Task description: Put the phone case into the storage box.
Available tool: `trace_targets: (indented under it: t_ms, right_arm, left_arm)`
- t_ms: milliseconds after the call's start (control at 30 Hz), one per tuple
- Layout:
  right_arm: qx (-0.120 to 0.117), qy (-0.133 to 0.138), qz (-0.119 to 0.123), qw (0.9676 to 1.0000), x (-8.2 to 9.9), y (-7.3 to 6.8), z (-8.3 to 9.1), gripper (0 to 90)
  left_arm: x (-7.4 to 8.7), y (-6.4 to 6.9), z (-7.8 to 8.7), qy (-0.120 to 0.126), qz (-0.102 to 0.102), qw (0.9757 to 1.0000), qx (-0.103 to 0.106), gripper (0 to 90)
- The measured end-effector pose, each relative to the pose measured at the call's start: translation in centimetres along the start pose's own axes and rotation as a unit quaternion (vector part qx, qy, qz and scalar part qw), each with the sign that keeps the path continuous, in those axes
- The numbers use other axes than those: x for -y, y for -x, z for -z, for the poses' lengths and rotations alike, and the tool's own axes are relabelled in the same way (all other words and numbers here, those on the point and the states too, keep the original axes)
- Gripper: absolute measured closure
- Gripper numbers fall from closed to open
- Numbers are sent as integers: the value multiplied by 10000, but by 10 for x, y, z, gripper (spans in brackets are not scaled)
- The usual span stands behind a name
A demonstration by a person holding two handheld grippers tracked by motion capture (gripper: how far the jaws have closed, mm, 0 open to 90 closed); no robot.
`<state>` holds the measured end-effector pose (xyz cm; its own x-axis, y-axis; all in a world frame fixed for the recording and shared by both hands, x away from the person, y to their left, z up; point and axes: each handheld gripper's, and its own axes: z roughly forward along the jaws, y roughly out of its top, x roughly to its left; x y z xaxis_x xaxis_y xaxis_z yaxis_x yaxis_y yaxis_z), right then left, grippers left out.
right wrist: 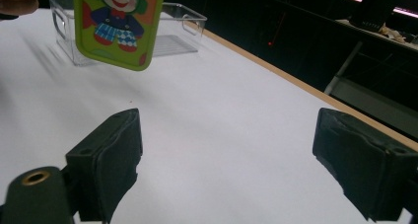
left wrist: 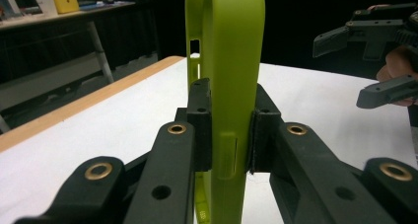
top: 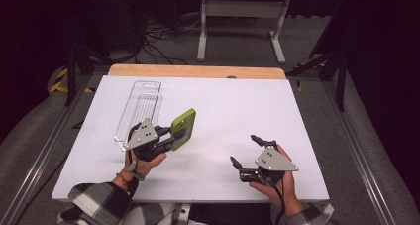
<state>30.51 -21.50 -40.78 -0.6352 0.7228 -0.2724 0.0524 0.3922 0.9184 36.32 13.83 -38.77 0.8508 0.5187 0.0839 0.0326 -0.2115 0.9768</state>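
Two sets of tongs are at work over the white bench [top: 218, 111], and they stand in opposite states. The left tongs [top: 171, 134] are clamped on a lime-green phone case [top: 183, 129], held clear of the bench top with its long edge between the pads; the left gripper view shows the case [left wrist: 231, 76] standing upright and squeezed from both sides, one pad [left wrist: 199, 120] flat against its open side and the other against its back. The right tongs [top: 246, 149] hold nothing: their jaws stand wide apart, with bare bench between them in the right gripper view, and they sit well apart from the case, toward the near right of the bench. From that view the case [right wrist: 118, 24] shows a printed clown on its back and hangs in front of a clear plastic tray [right wrist: 177, 34]. In the high view that tray [top: 138, 108] lies on the far left of the bench, just beyond the left hand [top: 143, 160], and looks empty. The step in hand appears to be carrying the case, either toward the tray or over to the waiting right tongs; the pictures do not settle which. If the tray is the goal, the next move calls for swinging the case over its rim, lowering it level and only then easing the grip. If a handover is meant, the right tongs must come up square to a free edge and close before the left lets go.
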Motion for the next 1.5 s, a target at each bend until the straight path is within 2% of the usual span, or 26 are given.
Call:
trace_targets:
  t_ms: [33, 133, 333, 500, 667, 1100, 1333, 1500]
  right_arm:
    - [23, 32, -24, 10000, 1, 1, 1, 122]
    - [107, 47, -13, 9999, 5, 4, 2, 121]
    - [204, -165, 102, 9996, 13, 9, -5, 117]
    - [206, -213, 51, 9995, 15, 13, -7, 106]
    - [186, -263, 61, 9995, 15, 15, -8, 96]
    - [55, -345, 262, 9990, 14, 8, -12, 92]
    - [196, -293, 251, 9991, 13, 10, -11, 89]
    - [181, -269, 210, 9993, 14, 11, -10, 89]
  left_arm:
    - [-1, -1, 2, 80, 11, 10000, -25, 771]
    - [-4, -3, 7, 91, -21, 9999, -51, 771]
    - [-8, -11, 18, 161, -130, 9996, -208, 771]
    - [-8, -19, 26, 211, -65, 9993, -296, 771]
    - [-7, -25, 30, 164, -128, 9995, -256, 771]
    - [-10, -37, 42, 120, -192, 9991, -346, 771]
    - [-11, -47, 53, 207, -122, 9986, -468, 771]
    - [-11, -53, 61, 245, -63, 9980, -574, 771]
